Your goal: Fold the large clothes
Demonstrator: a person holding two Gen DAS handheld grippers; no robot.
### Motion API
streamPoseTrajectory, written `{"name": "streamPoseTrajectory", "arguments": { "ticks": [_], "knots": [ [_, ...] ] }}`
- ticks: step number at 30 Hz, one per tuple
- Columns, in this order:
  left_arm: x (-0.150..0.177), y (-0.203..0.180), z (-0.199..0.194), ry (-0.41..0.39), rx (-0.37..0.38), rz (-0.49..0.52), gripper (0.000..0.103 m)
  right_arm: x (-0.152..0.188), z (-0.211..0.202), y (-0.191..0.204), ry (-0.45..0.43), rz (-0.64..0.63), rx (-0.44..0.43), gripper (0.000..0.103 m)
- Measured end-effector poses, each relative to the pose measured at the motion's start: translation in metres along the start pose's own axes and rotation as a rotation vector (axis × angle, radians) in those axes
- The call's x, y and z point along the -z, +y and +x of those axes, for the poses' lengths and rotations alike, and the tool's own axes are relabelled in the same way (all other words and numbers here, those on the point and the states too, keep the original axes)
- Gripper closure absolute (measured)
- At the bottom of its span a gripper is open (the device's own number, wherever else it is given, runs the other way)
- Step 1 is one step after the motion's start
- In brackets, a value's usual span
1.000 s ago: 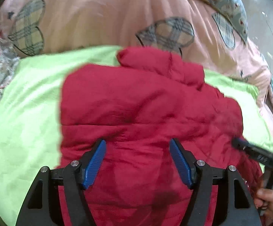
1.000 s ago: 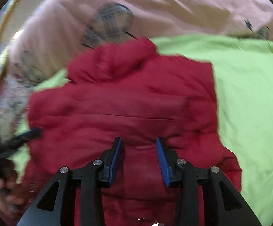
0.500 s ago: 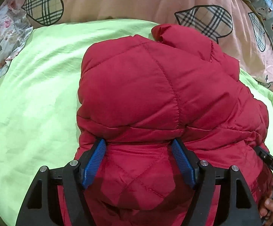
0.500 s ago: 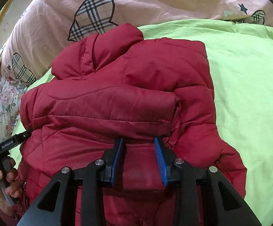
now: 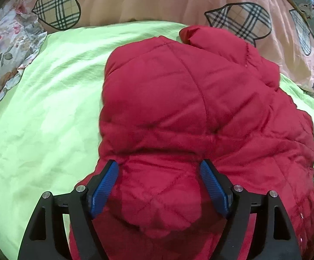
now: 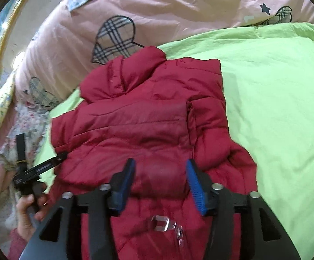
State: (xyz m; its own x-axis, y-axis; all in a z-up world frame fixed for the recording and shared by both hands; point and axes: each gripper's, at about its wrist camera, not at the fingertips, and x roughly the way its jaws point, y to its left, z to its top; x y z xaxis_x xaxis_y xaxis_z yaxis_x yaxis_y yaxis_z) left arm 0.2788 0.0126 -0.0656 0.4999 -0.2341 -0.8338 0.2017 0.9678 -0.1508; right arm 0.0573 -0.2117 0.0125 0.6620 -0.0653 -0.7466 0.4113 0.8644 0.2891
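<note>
A red quilted puffer jacket (image 5: 189, 112) lies folded on a lime green sheet (image 5: 44, 117), collar toward the pink quilt. It also shows in the right wrist view (image 6: 148, 125), with a sleeve folded across its body. My left gripper (image 5: 159, 173) is open, its blue pads either side of a bulging fold at the jacket's near end. My right gripper (image 6: 160, 171) is open over the jacket's near end, above a metal zipper pull (image 6: 163, 225). The left gripper's black frame (image 6: 37, 169) shows at the jacket's left edge in the right wrist view.
A pink quilt with plaid hearts (image 5: 157, 0) lies bunched behind the jacket. Floral fabric (image 5: 3, 49) lies at the left. The green sheet (image 6: 276, 108) stretches right of the jacket. A gold-framed edge (image 6: 3, 32) stands at the far left of the right wrist view.
The right gripper's jaws have opened wider than before. Both grippers have drawn back a little, and the jacket has settled flat with its collar away from me.
</note>
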Motion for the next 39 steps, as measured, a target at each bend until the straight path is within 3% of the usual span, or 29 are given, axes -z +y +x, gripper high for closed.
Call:
{"name": "streamPoseTrajectory", "arguments": {
  "ticks": [6, 12, 21, 30, 39],
  "knots": [
    [0.03, 0.016, -0.044, -0.014, 0.055, -0.02, 0.024, 0.017, -0.037, -0.005, -0.017, 0.013, -0.03, 0.042],
    [0.068, 0.034, -0.083, -0.013, 0.095, -0.057, 0.024, 0.037, -0.053, -0.008, 0.02, 0.03, -0.056, 0.032],
    [0.135, 0.059, -0.134, 0.02, 0.113, -0.078, 0.023, 0.076, -0.079, -0.014, 0.058, -0.005, -0.014, 0.024],
    [0.175, 0.098, -0.168, 0.029, 0.123, -0.165, 0.022, 0.112, -0.098, -0.042, 0.086, 0.051, 0.045, 0.018],
    [0.21, 0.106, -0.178, 0.076, 0.137, -0.158, 0.021, 0.147, -0.09, -0.042, 0.176, 0.041, 0.054, 0.018]
  ]
}}
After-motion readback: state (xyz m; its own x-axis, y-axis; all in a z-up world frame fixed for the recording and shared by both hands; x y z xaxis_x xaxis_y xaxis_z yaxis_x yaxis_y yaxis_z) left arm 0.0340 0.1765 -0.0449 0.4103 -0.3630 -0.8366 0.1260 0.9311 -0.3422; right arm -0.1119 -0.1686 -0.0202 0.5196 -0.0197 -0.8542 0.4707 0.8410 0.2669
